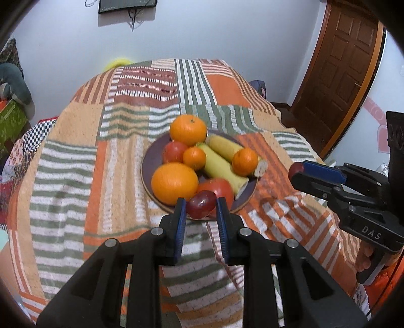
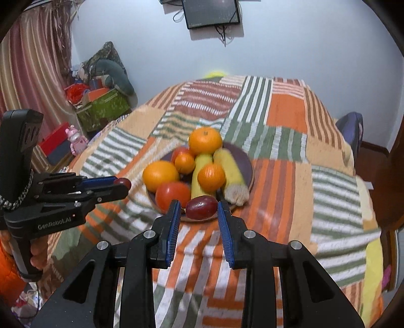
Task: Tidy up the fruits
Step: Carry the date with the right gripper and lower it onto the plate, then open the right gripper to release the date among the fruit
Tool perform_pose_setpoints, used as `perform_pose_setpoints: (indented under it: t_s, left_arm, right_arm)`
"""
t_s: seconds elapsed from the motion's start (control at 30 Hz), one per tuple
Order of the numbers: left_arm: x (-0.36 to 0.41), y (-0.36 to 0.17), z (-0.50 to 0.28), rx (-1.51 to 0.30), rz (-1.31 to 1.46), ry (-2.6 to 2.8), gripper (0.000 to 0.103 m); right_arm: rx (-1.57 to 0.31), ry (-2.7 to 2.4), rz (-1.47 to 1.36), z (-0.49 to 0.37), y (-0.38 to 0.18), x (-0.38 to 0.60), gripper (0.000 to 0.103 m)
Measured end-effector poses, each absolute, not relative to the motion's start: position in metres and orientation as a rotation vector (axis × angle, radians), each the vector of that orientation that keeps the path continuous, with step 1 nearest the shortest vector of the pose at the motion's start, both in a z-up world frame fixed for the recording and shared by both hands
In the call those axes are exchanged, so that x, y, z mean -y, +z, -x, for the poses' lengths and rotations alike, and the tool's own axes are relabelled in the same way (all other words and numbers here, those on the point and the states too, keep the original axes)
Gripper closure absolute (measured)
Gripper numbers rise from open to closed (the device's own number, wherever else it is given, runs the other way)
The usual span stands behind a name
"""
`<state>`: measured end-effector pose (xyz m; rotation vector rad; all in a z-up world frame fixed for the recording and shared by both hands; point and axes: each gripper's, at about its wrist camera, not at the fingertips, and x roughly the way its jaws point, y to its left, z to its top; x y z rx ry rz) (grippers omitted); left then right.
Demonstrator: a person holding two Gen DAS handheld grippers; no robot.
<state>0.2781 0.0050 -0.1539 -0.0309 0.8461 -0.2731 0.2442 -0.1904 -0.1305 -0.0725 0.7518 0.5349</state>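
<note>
A dark purple plate (image 1: 149, 161) (image 2: 246, 159) on the patchwork cloth holds several oranges (image 1: 174, 183) (image 2: 160, 175), tomatoes (image 1: 218, 188) (image 2: 173, 194) and two yellow corn-like pieces (image 1: 222, 166) (image 2: 231, 166). My left gripper (image 1: 201, 205) is shut on a dark red grape (image 1: 201, 207), held just in front of the plate; it also shows in the right wrist view (image 2: 123, 185). My right gripper (image 2: 199, 207) is shut on another dark red grape (image 2: 201, 207), also near the plate's front rim; it shows from the side in the left wrist view (image 1: 296, 171).
The table is covered by an orange, green and white striped cloth (image 1: 75, 176) (image 2: 315, 176). A wooden door (image 1: 348, 63) stands at the right. Boxes and soft toys (image 2: 101, 96) are piled on the floor at the left. A monitor (image 2: 212, 12) hangs on the wall.
</note>
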Motion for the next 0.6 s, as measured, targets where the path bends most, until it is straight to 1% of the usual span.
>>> perform_pose_setpoints:
  t_s: [0.3, 0.6]
  left_arm:
    - [-0.004, -0.145, -0.299, -0.811, 0.021, -0.271, 0.08]
    - [-0.001, -0.152, -0.325, -0.814, 0.035, -0.272, 0.08]
  right_arm:
    - [-0.711, 0.559, 0.087, -0.271, -0.121, 0.176, 0.075]
    - [-0.711, 0.552, 0.103, -0.303, -0.128, 0.164, 0.075]
